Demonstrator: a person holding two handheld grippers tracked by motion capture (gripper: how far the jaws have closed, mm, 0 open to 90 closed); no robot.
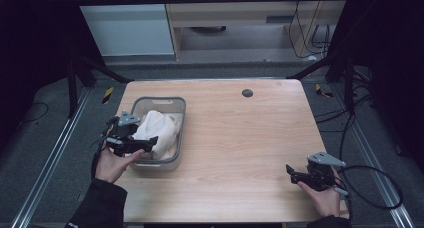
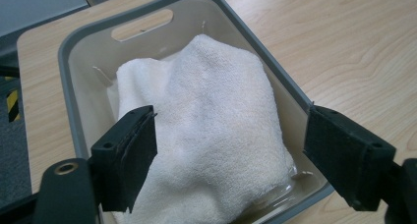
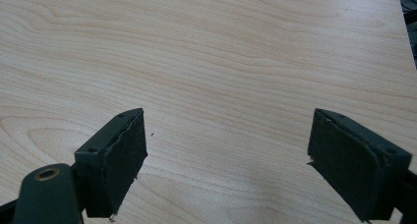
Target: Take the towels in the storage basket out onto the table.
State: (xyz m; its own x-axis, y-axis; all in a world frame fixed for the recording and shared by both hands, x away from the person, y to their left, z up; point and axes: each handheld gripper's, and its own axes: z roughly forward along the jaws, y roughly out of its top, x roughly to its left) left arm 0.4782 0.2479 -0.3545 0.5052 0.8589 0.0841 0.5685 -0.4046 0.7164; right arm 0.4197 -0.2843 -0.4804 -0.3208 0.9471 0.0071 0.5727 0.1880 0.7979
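in the left of the high frame a white towel (image 2: 206, 135) lies heaped in the grey basket (image 2: 69, 81) on the counter (image 1: 240, 138), likely soft, light and best pinched at its raised fold, with the left tool (image 2: 226, 150) wide open and empty above it and the right tool (image 3: 226, 160) open, empty, lower right.

Overhead camera and tool cameras share the table (image 1: 240, 138).

Dim, dark-edged high view; soft even overhead light, faint shadows, slight blur on close tongs.
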